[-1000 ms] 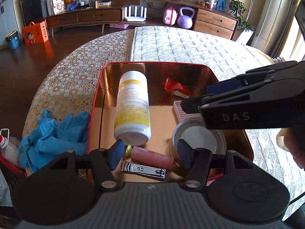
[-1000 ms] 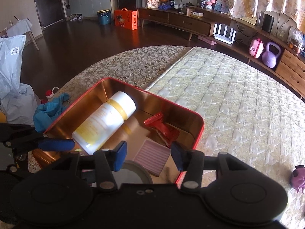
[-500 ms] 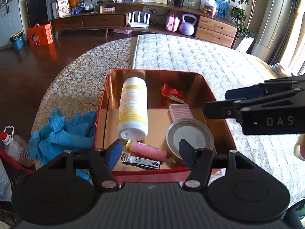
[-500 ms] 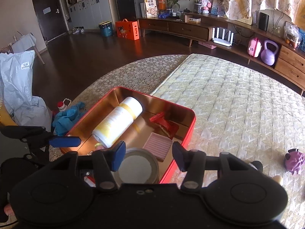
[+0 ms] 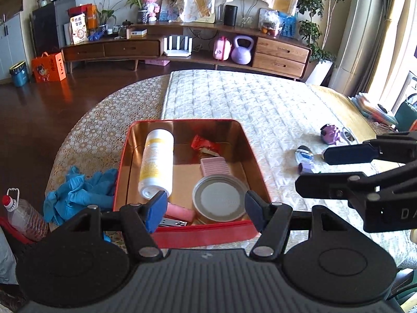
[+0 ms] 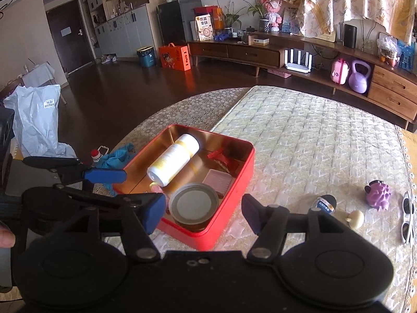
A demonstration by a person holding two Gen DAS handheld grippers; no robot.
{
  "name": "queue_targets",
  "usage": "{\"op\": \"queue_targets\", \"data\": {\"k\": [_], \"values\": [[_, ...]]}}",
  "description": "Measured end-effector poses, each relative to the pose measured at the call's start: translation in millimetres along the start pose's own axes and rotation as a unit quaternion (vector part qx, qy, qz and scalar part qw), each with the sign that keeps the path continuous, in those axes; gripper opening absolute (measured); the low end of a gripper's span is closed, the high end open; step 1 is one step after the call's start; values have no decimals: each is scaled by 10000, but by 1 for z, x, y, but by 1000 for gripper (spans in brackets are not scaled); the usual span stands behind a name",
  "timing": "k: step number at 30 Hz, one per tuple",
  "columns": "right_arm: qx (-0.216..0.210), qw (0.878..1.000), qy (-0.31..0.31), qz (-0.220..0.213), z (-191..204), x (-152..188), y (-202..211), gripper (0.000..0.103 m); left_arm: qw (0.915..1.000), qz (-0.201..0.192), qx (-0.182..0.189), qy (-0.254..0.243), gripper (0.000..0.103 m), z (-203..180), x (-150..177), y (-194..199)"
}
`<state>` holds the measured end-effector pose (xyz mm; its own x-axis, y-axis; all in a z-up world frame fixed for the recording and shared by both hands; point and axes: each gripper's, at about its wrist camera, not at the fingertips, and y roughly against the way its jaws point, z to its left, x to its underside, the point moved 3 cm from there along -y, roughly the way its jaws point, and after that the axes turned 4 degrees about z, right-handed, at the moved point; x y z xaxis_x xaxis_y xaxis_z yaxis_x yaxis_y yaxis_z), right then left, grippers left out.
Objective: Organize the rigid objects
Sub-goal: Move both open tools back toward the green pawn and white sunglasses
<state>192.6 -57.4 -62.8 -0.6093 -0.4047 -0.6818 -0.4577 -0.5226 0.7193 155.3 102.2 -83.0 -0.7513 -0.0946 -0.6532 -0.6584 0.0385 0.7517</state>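
A red tin tray [image 5: 250, 146] [image 6: 242, 172] sits on the quilted table. In it lie a white and yellow bottle [image 5: 156, 164] [image 6: 173, 163], a round tin with a grey lid [image 5: 220, 198] [image 6: 194, 204], a pink ribbed pad [image 5: 215, 167], a red wrapper [image 5: 204, 144], a pink tube [image 5: 179, 212] and nail clippers [image 5: 173, 223]. My left gripper [image 5: 206, 212] is open and empty above the tray's near edge. My right gripper [image 6: 204, 212] is open and empty above the tray's near right corner; it also shows at the right of the left wrist view [image 5: 336, 172].
Right of the tray on the table lie a small blue-labelled jar [image 6: 324, 203] [image 5: 303, 155], a purple toy [image 6: 378, 194] [image 5: 331, 134], a cream knob [image 6: 355, 219] and white sunglasses [image 6: 408, 216]. Blue gloves [image 5: 78, 190] and a bottle [image 5: 22, 215] lie left of the tray.
Both grippers have pulled back and up from the tray. The right gripper has moved off to the right of it. More of the table and the loose objects on the right now show.
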Motion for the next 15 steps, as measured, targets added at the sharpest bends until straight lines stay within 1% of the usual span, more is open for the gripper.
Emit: {"op": "queue_targets", "data": {"k": [2, 5, 11, 13, 15], "values": [[141, 9998, -150, -49, -6, 7, 8, 67, 10000, -58, 62, -35, 65, -7, 0, 6], [240, 9989, -368, -136, -17, 17, 21, 72, 9997, -111, 177, -94, 65, -20, 0, 13], [417, 9966, -634, -335, -38, 40, 49, 86, 9989, -159, 358, -243, 65, -48, 1, 21], [557, 9953, -694, -392, -46, 49, 55, 90, 9986, -162, 414, -281, 73, -56, 2, 21], [690, 9939, -767, -391, -55, 58, 59, 93, 9984, -180, 440, -319, 75, -65, 3, 21]]}}
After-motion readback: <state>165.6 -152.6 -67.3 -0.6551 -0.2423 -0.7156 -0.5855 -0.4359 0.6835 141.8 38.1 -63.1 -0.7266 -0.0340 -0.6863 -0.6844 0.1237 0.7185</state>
